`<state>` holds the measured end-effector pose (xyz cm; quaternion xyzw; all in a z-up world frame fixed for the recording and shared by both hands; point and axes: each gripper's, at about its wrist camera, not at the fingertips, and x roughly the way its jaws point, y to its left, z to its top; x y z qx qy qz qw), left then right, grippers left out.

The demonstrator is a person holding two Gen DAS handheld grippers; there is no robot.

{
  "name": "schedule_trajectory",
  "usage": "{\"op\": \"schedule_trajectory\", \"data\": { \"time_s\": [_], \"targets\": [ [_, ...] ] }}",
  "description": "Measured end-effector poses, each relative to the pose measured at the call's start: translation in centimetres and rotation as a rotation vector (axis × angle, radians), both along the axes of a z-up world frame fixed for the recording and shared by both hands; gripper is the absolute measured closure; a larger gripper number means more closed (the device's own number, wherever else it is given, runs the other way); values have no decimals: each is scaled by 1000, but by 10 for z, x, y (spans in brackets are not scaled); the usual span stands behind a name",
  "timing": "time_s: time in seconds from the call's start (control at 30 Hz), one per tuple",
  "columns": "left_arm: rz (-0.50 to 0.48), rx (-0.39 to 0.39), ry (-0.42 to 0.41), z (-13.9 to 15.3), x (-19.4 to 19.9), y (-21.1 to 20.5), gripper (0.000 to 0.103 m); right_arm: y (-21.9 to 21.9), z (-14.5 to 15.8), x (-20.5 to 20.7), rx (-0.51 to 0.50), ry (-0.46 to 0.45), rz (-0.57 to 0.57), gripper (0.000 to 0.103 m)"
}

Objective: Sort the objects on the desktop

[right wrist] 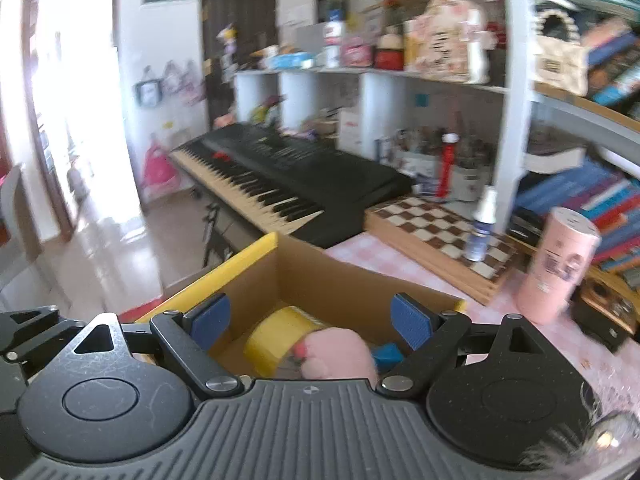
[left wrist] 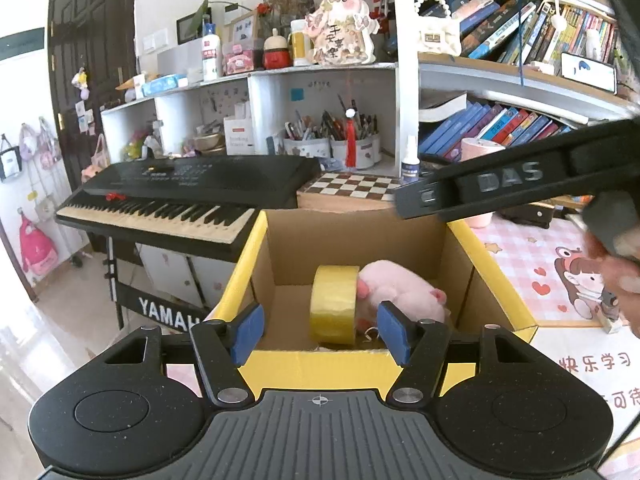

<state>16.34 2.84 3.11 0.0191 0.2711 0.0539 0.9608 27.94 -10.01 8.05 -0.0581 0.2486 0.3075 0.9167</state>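
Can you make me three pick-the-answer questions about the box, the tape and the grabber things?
1. Where is the roll of tape?
A. On the chessboard
B. Inside the cardboard box
C. On the piano keys

2. What colour is the soft toy next to the tape?
A. Pink
B. Green
C. Black

3. What is between the fingers of the right gripper?
A. The tape, squeezed tight
B. The spray bottle
C. Nothing, they stand wide apart

Answers:
1. B, the yellow roll stands on edge on the box floor.
2. A, the plush lying against the tape is pink.
3. C, both blue pads are spread above the box, touching nothing; the tape and toy lie lower down inside.
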Motion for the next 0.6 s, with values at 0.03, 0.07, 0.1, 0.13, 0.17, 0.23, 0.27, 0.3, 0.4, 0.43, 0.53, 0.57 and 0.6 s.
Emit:
{"op": "schedule_trajectory", "data": {
  "time_s": [0.03,0.07,0.1,0.13,0.17,0.23,0.27,0.3,0.4,0.43,0.53,0.57,0.6],
  "targets": [
    [7,0,6,1,-1,1,39,-5,0,-3,11,-2,-24,17],
    [15,-3,8,2,-2,2,39,-9,0,-5,21,-3,-49,17],
    [18,-9,7,3,-4,4,39,-14,-1,-8,30,-3,-72,18],
    [19,-15,3,4,-6,4,39,-19,-1,-12,38,-5,-95,18],
    [19,-19,-1,5,-8,5,39,-23,-1,-16,46,-8,-118,18],
    [14,-21,-13,8,-13,6,39,-30,-3,-24,59,-6,-170,18],
    [10,-22,-18,9,-16,7,39,-34,-4,-28,67,-2,-194,18],
    [6,-25,-23,10,-18,8,38,-36,-6,-32,74,3,-216,18],
    [-5,-35,-36,12,-27,11,38,-42,-10,-46,84,14,-265,19],
    [-8,-38,-39,12,-30,12,38,-43,-11,-52,82,15,-276,19],
    [-15,-48,-44,11,-41,14,37,-43,-15,-70,73,12,-302,19],
    [-18,-50,-43,11,-44,15,37,-42,-16,-75,69,11,-309,19],
    [-22,-52,-42,10,-48,15,37,-42,-18,-82,66,11,-317,19]
  ]
}}
